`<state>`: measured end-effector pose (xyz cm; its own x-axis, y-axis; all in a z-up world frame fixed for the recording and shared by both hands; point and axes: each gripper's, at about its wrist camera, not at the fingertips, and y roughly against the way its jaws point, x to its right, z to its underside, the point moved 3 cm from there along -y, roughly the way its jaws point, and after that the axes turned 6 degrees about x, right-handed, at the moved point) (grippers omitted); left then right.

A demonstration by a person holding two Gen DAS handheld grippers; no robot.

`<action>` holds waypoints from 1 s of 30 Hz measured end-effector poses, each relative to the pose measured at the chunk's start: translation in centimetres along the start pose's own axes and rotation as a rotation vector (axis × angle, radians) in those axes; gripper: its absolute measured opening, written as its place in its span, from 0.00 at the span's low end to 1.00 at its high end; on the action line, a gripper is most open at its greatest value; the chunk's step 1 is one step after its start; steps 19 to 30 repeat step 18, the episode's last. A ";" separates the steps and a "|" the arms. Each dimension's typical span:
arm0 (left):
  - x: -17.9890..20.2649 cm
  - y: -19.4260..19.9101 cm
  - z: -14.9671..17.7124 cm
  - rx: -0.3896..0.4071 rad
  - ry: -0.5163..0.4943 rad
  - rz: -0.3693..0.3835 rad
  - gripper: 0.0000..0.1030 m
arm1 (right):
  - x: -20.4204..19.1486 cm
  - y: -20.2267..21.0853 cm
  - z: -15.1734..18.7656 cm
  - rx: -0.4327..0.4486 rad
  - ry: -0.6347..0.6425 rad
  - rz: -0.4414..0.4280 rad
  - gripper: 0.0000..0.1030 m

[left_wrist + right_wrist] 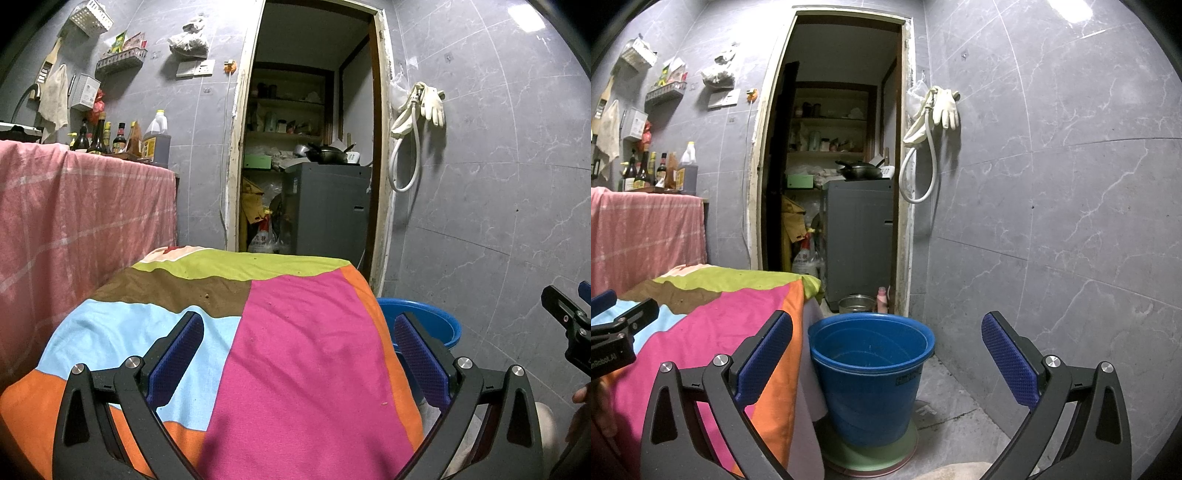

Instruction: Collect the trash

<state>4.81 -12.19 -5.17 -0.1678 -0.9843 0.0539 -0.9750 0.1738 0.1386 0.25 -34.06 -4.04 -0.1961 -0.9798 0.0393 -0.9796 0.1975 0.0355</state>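
Observation:
My left gripper hangs open over a table covered by a colourful patchwork cloth, nothing between its blue pads. A few small crumbs dot the cloth; no larger trash shows. My right gripper is open too, held above a blue bucket that stands on the floor just right of the table. The bucket looks empty inside. The bucket's rim also peeks past the table edge in the left wrist view. The right gripper shows at that view's right edge, and the left gripper at the right wrist view's left edge.
A pink-draped counter with bottles stands to the left. A doorway ahead opens onto a grey machine and shelves. A metal pot and pink bottle sit on the floor behind the bucket. Gloves and a hose hang on the tiled wall.

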 end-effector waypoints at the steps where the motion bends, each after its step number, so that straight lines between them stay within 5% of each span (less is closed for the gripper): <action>1: 0.0 0.0 0.0 0.000 0.000 0.001 0.98 | 0.0 -0.1 0.0 0.000 -0.001 0.000 1.00; 30: 0.0 0.0 0.0 0.000 0.000 0.000 0.98 | 0.0 0.1 -0.1 -0.002 0.000 0.000 1.00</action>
